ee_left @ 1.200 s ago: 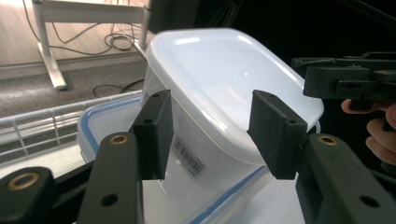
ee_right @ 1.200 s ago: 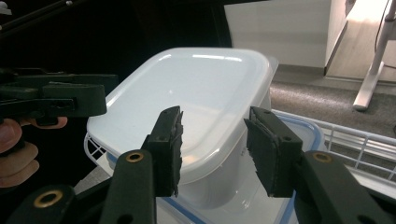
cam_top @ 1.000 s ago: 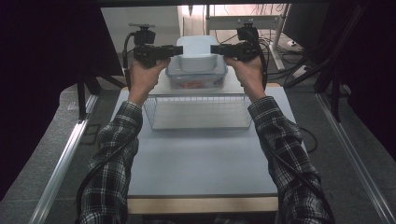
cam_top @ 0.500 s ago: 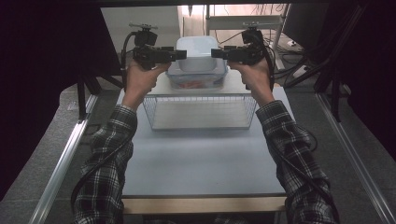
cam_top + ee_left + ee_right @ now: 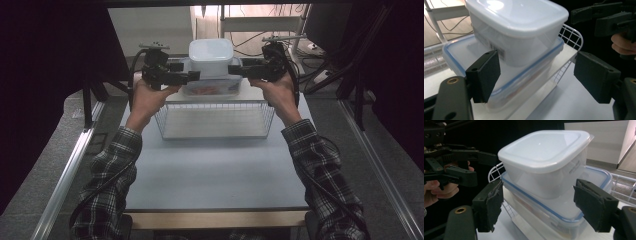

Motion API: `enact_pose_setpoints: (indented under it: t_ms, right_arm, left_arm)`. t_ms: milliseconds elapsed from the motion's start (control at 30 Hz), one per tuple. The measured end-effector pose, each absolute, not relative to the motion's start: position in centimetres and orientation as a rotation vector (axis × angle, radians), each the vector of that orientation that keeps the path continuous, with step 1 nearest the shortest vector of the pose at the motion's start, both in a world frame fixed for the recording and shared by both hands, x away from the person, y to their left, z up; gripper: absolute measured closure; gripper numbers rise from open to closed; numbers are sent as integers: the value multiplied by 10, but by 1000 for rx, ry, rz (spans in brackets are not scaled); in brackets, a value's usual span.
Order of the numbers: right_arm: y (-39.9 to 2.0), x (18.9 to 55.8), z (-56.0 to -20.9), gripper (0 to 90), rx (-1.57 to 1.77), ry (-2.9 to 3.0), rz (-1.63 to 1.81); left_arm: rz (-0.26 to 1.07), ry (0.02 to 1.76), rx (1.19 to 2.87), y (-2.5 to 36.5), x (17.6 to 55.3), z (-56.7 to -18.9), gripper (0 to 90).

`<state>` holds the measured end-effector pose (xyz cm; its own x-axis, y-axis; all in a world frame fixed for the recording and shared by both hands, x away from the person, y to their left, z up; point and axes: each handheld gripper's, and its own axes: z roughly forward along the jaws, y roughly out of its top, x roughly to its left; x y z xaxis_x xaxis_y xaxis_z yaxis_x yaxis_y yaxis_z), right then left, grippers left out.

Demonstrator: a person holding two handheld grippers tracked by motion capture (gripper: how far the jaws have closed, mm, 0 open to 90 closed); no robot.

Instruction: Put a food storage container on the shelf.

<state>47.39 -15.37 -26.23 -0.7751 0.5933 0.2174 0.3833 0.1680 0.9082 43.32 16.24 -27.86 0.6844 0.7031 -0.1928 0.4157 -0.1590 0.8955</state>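
Tools flanking a stacked pair of boxes: left tool [image 5: 192, 76] and right tool [image 5: 236, 71], jaws just opened and clear of the white-lidded box [image 5: 210, 56], no longer carry it. That box rests on the blue-rimmed box [image 5: 210, 90], behind the wire basket [image 5: 215, 120]; placement appears complete.

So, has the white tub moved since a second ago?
Yes. In the high view the white tub has gone farther back and now sits on the blue-rimmed box behind the wire basket.

Pale table [image 5: 215, 170]; grey floor [image 5: 50, 145]; dark surroundings.
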Motion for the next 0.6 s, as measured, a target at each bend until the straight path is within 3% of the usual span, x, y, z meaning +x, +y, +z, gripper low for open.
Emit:
enact_pose_setpoints:
  t_ms: [600]
  right_arm:
    - [-165, 458, -278, 188, 913, 2280, 1640]
  left_arm:
    - [330, 842, 1825, 167, 413, -297, 152]
